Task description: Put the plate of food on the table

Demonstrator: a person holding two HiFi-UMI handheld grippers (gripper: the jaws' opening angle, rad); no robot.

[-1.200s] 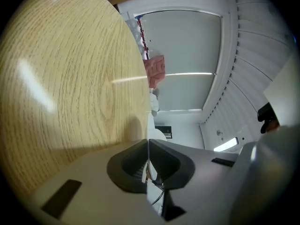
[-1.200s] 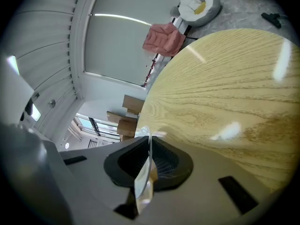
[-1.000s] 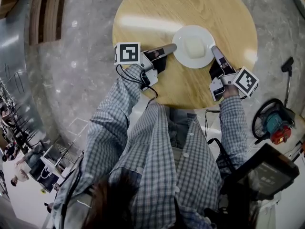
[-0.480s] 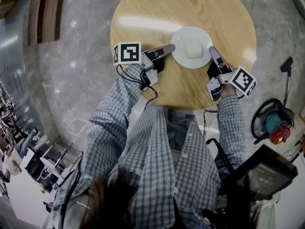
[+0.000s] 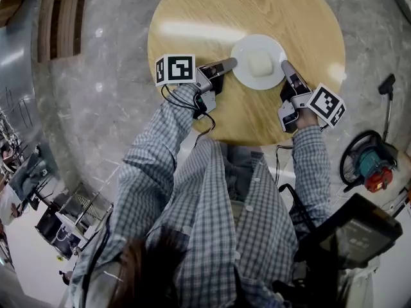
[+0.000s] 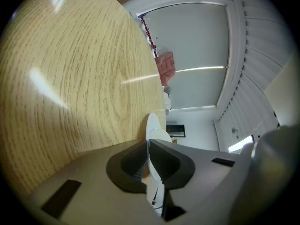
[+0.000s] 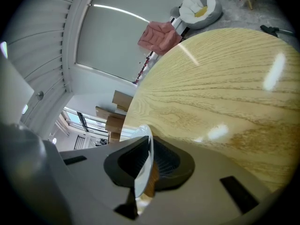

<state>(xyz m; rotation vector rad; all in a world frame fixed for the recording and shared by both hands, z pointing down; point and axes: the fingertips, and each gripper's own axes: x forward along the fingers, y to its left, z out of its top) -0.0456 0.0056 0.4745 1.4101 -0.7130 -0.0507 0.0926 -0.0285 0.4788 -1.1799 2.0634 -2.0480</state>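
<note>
A white plate (image 5: 243,76) with a pale lump of food (image 5: 259,63) is over the near right part of the round wooden table (image 5: 212,18); whether it rests on the wood I cannot tell. My left gripper (image 5: 233,62) is shut on the plate's left rim, and my right gripper (image 5: 284,65) is shut on its right rim. In the left gripper view the plate (image 6: 153,125) shows edge-on, pinched in the left gripper (image 6: 149,165). In the right gripper view the thin rim of the plate (image 7: 146,146) runs between the pads of the right gripper (image 7: 145,168).
The table's near edge (image 5: 250,143) is just in front of the person's plaid shirt. On the stone floor at the right lie a teal and red power tool (image 5: 369,165) and a black brush head (image 5: 387,87). Wooden steps (image 5: 58,18) are at the top left.
The plate and both grippers have drifted very slightly left, and both hands have tilted a little. Both grips on the rim are unchanged.
</note>
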